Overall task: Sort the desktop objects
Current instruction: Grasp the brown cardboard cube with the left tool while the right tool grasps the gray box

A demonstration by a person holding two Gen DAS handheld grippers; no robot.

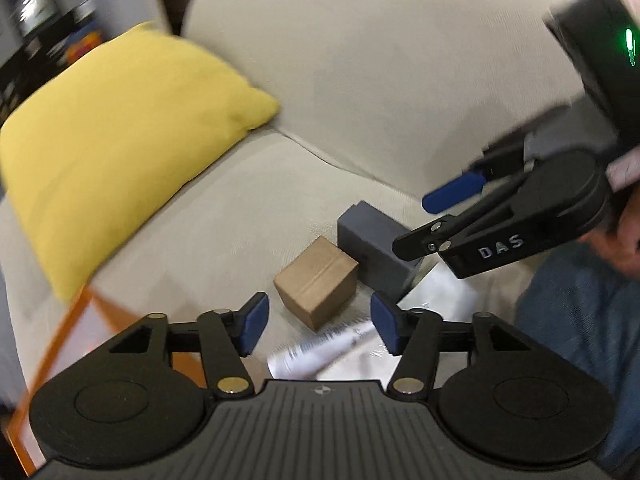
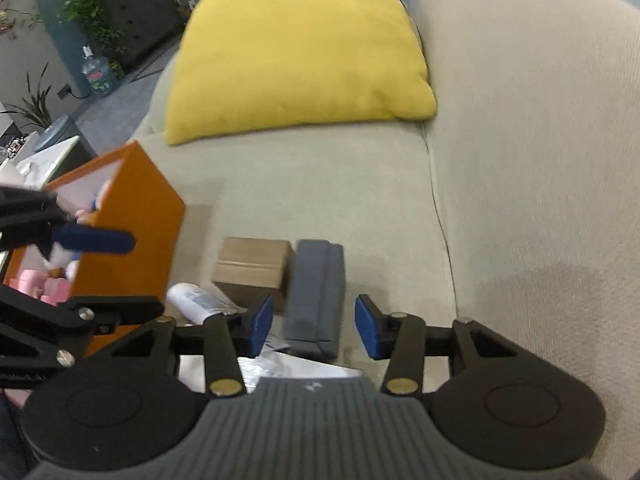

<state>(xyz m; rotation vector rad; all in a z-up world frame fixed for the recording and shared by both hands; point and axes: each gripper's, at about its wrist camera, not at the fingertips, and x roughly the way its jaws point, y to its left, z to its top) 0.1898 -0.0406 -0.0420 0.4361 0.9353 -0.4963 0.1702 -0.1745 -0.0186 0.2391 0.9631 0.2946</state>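
On a beige sofa (image 2: 320, 200), two handheld tongs hang over a small heap of things to be sorted. Left tongs (image 1: 318, 322): blue pads spread wide, released, nothing gripped; a brown cardboard box (image 1: 316, 282) sits just ahead of the gap, a white tube w/ small print (image 1: 320, 350) lies under it on clear plastic wrap (image 1: 436, 300). Print too blurred to read. Right tongs (image 2: 315, 328): also released, pads apart, w/ the near end of a grey case (image 2: 316, 296) lying between them; pads not pressing on it. Box & case lie side by side, touching or nearly so, on the seat cushion.

An orange box (image 2: 132, 236) stands open at the seat's front edge, left of the heap in the right wrist view, holding pink and white items, too blurred to name. The left tongs' arm crosses in front of it. A yellow cushion (image 2: 296, 52) rests at the far end of the sofa, well apart from the heap. Beyond: potted plants (image 2: 96, 4), a water bottle (image 2: 97, 74) on the floor.

Readable writing: "DAS" on the right tongs' body (image 1: 502, 246). A green light glows on its housing. A person's hand (image 1: 624, 236) & denim-clad leg (image 1: 580, 320) show at right.
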